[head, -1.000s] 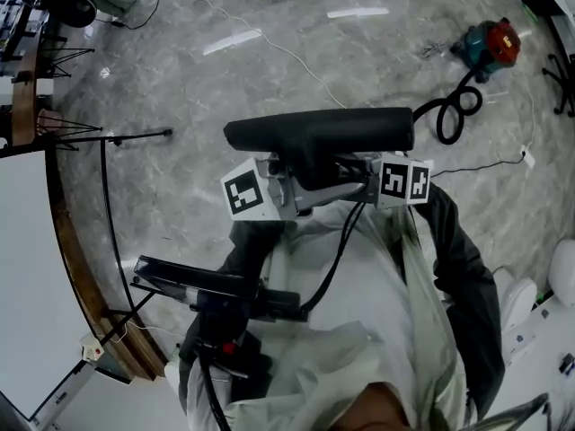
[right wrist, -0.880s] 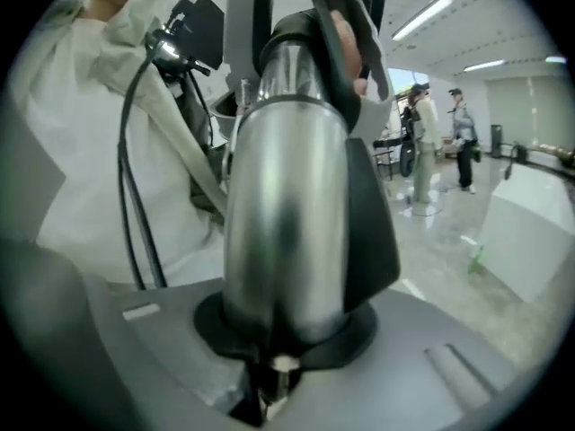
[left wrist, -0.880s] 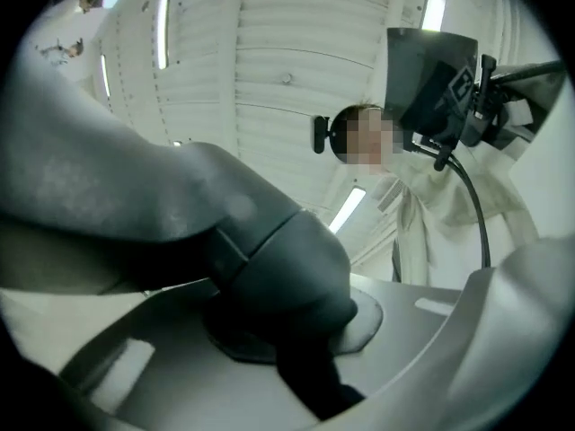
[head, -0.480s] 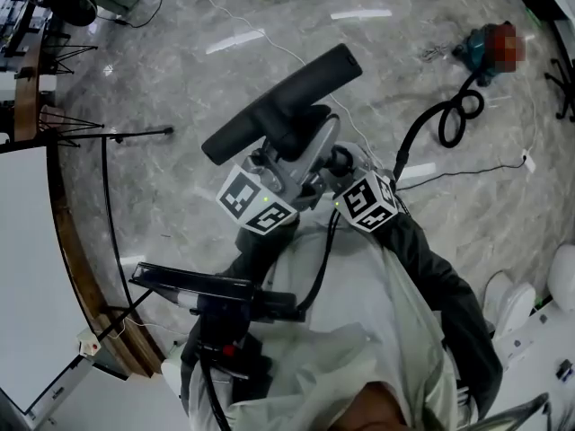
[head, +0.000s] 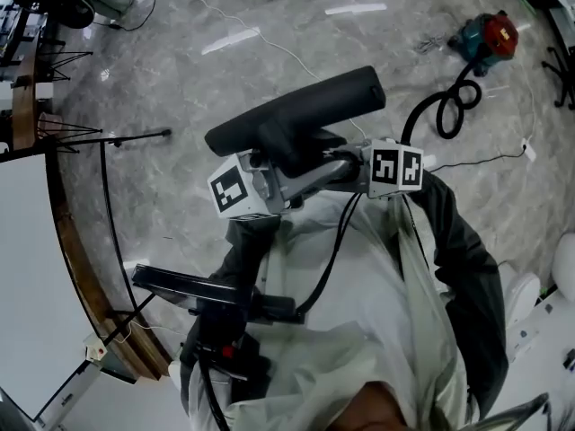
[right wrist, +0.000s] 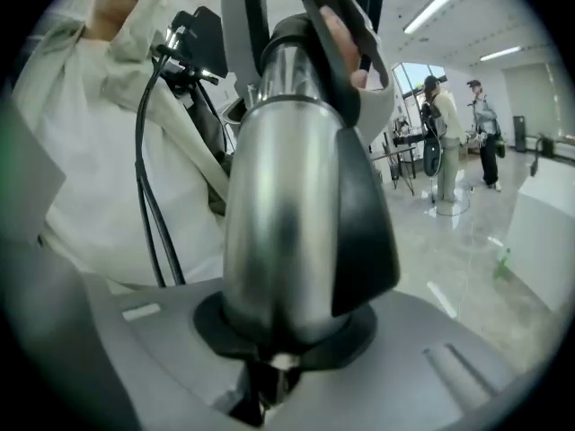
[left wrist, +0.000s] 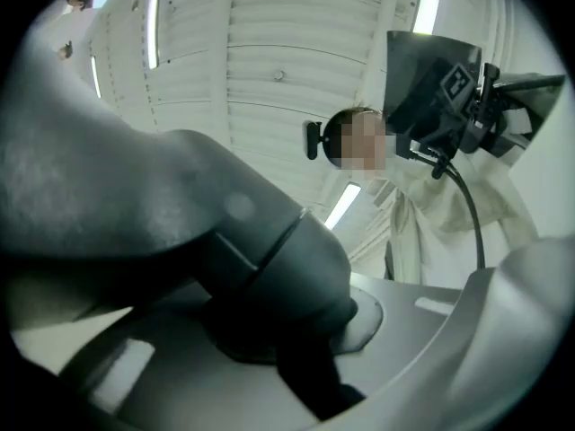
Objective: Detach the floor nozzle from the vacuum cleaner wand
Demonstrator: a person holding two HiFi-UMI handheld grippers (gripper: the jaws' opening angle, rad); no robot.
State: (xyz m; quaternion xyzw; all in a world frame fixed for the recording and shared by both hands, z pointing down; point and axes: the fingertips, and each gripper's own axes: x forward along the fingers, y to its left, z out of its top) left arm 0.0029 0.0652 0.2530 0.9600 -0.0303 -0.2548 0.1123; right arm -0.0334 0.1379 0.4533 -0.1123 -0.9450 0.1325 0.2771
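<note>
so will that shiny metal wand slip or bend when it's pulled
Probably slippery: the shiny metal wand has a smooth, mirror-like surface. Likely stiff, since the tube looks straight and rigid. Its black plastic sleeve may grip better.

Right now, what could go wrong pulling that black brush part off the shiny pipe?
The floor nozzle, pinched in the left tool, might pop off suddenly and swing wildly. The smooth metal wand could slide in the right tool. The hose trailing to the vacuum cleaner could tug back.
</note>
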